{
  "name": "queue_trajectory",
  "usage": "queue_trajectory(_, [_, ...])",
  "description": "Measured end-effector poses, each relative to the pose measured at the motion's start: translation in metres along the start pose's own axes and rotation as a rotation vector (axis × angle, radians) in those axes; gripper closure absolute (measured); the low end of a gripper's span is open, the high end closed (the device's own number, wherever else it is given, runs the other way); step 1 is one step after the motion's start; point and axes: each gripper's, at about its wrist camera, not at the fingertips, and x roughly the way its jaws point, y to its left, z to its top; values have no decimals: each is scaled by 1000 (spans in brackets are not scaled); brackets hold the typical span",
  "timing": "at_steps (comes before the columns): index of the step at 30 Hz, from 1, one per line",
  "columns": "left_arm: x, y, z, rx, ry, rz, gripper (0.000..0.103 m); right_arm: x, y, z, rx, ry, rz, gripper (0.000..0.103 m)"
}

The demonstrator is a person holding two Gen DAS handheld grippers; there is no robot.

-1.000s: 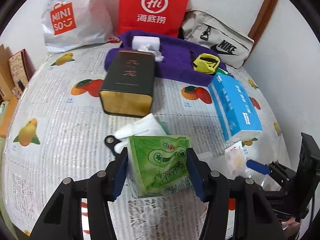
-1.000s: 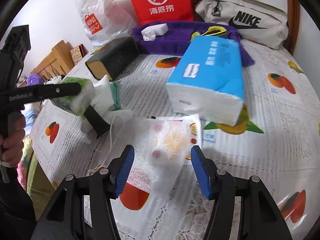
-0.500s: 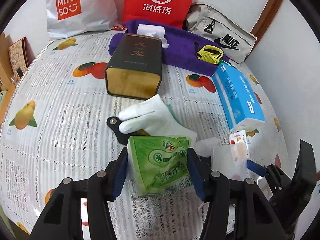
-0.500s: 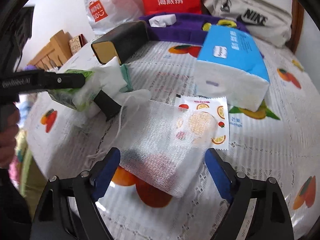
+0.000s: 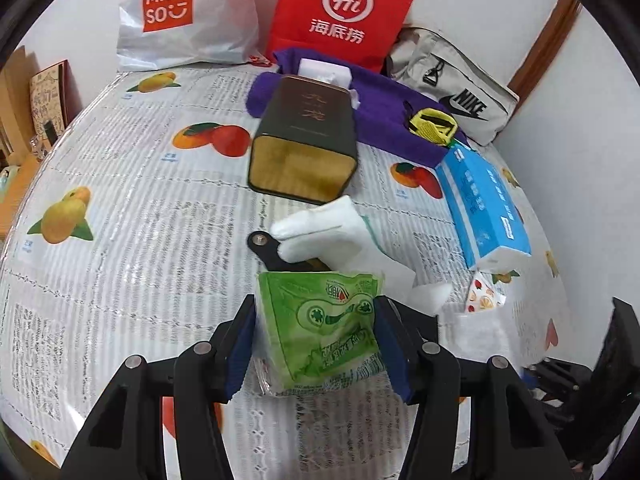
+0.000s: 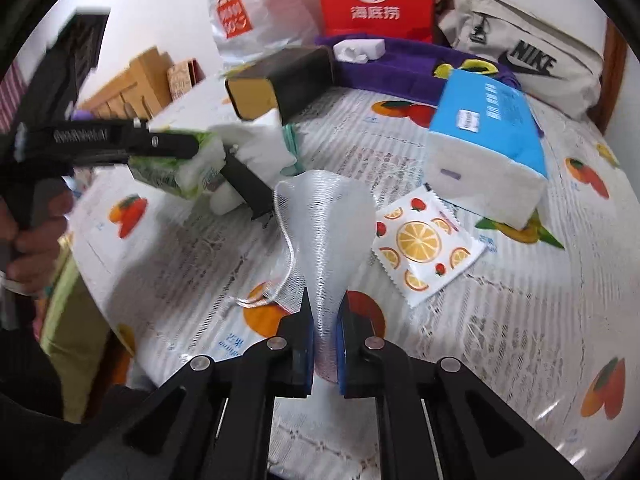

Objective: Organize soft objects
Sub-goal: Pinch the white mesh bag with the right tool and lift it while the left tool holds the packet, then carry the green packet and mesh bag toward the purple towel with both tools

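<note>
My left gripper (image 5: 314, 344) is shut on a green tissue pack (image 5: 320, 332) and holds it above the table; it also shows in the right wrist view (image 6: 180, 164). My right gripper (image 6: 324, 344) is shut on a white mesh drawstring bag (image 6: 324, 232), which it lifts off the table so the bag stands up from the jaws. A fruit-print wet-wipe sachet (image 6: 424, 240) lies flat right of the bag. A white glove (image 5: 332, 236) lies on a black tool beyond the green pack. A blue tissue pack (image 6: 484, 136) lies at the right.
A dark tin box (image 5: 308, 140) lies on its side mid-table. A purple towel (image 5: 392, 120) with a white tissue packet and a yellow item lies behind it. A Miniso bag (image 5: 180, 12), a red bag (image 5: 344, 12) and a Nike pouch (image 5: 456, 92) line the wall.
My right gripper has closed on the mesh bag and lifted it off the table, uncovering the fruit-print sachet. My left gripper, still holding the green pack, has drawn back a little.
</note>
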Motion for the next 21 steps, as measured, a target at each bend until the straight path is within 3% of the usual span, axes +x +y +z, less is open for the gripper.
queue_trajectory(4, [8,7,-2,-15,9,3,49,-16,-11,0,33,-31,-5,95])
queue_trajectory(10, [7,11,-5,-28,3,-25,52,-26,-33,0,67,-31,-82,95])
queue_trajectory(21, [-10,10,4,-24,-29,-56,53,-38,-51,1,127,-53,-67,95])
